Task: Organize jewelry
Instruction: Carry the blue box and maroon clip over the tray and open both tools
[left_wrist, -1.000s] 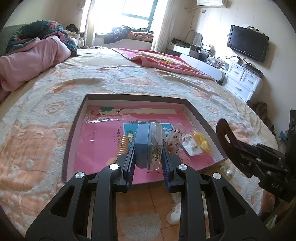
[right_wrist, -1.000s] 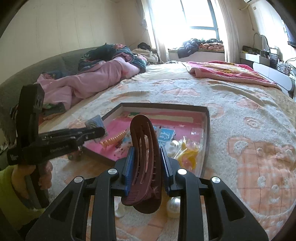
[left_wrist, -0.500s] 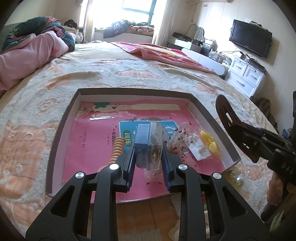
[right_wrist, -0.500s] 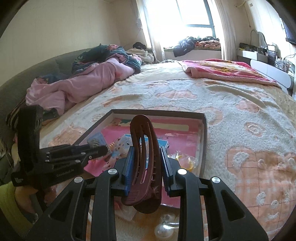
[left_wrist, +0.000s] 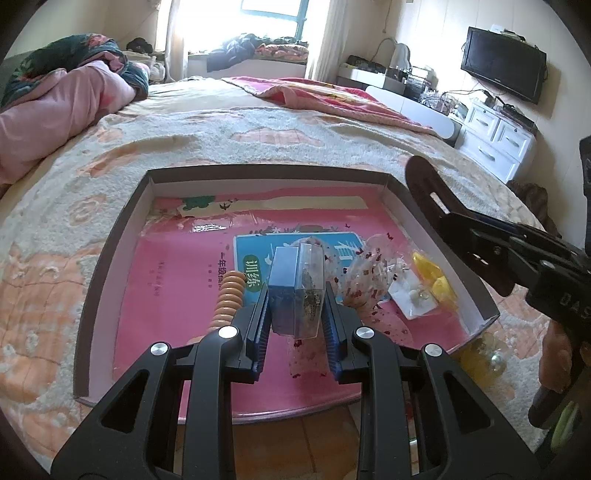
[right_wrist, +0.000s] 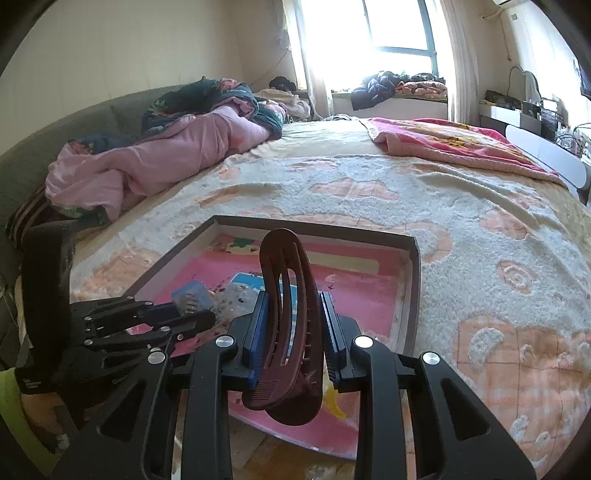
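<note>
Sunlit bedroom: on the bed's fleecy blanket (left_wrist: 258, 129) lies a shallow box tray (left_wrist: 110, 254) lined with a pink booklet (left_wrist: 177, 280). Above its near edge, the left gripper (left_wrist: 295, 317) is clamped on a small clear case with a blue insert (left_wrist: 295, 291); what the case contains is too small to tell. Past the right gripper (right_wrist: 291, 336), clamped on a brown hair clip (right_wrist: 288, 317) held upright over the tray's near right corner, most of the tray is hidden. An orange ribbed piece (left_wrist: 229, 295) lies just left of the case, half behind the gripper; speckled clear bags (left_wrist: 369, 277) and a yellow item (left_wrist: 432, 277) crowd the right edge. Beyond, a pink quilt (right_wrist: 155, 162) is heaped on the bed's left side.
</note>
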